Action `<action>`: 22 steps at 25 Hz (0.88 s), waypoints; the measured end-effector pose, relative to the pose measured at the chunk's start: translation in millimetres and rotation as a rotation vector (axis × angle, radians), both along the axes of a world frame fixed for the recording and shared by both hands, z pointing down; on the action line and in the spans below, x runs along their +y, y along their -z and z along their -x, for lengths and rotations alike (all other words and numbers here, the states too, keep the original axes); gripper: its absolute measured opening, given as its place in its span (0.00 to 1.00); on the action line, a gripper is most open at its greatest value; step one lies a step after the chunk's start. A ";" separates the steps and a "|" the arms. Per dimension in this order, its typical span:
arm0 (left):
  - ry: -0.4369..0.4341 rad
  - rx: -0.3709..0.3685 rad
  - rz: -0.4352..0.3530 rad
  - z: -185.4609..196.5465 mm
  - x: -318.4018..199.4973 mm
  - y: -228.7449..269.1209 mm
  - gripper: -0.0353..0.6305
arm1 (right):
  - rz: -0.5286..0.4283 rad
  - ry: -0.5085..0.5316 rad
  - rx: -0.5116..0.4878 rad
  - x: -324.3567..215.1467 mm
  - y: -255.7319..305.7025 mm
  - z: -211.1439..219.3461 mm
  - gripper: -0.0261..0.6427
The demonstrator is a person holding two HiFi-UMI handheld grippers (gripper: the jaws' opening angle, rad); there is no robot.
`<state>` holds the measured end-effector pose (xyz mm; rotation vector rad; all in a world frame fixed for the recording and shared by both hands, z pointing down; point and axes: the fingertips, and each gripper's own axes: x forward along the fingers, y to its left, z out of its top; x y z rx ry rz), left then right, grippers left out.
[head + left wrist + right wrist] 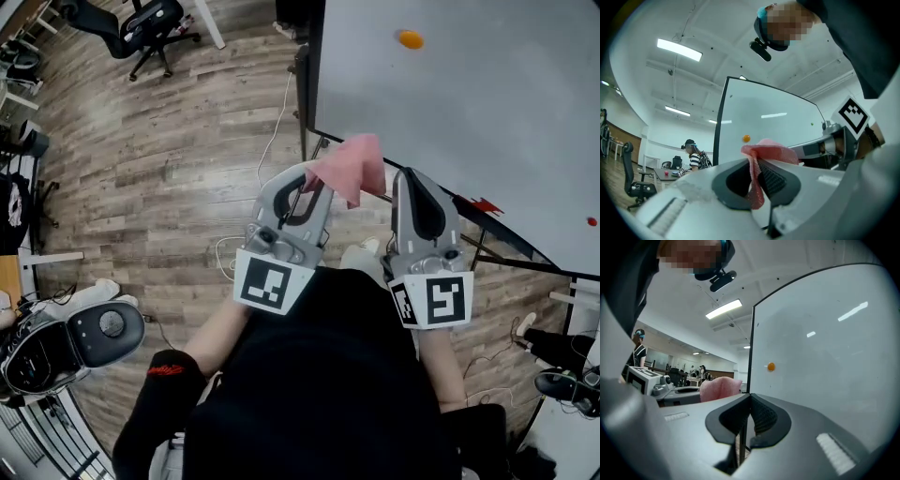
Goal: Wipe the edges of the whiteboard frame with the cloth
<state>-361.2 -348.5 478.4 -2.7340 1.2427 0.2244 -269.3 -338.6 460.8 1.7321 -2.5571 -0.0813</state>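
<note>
Clearly the pink cloth (pixel 354 167) is light, soft and limp, so it will likely drape and fold. A pinch at one bunched corner suits it, and the left claw (pixel 312 187) is closed on it that way, near the whiteboard's dark frame (pixel 308 66). The right claw (pixel 412 183) is closed on nothing. Below is a wooden floor (pixel 187 141), with an office chair (pixel 141 28) well apart.

Pink cloth (pixel 356 167), white whiteboard (pixel 487 122) (black frame (pixel 312 66)), orange magnet (pixel 410 39), brown wood-grain floor (pixel 178 141), black chair (pixel 150 23).
</note>
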 end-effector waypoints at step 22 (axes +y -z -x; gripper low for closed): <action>0.006 -0.074 0.047 -7.2 8.5 -50.6 0.09 | 0.065 -0.079 0.018 16.8 -65.0 15.3 0.04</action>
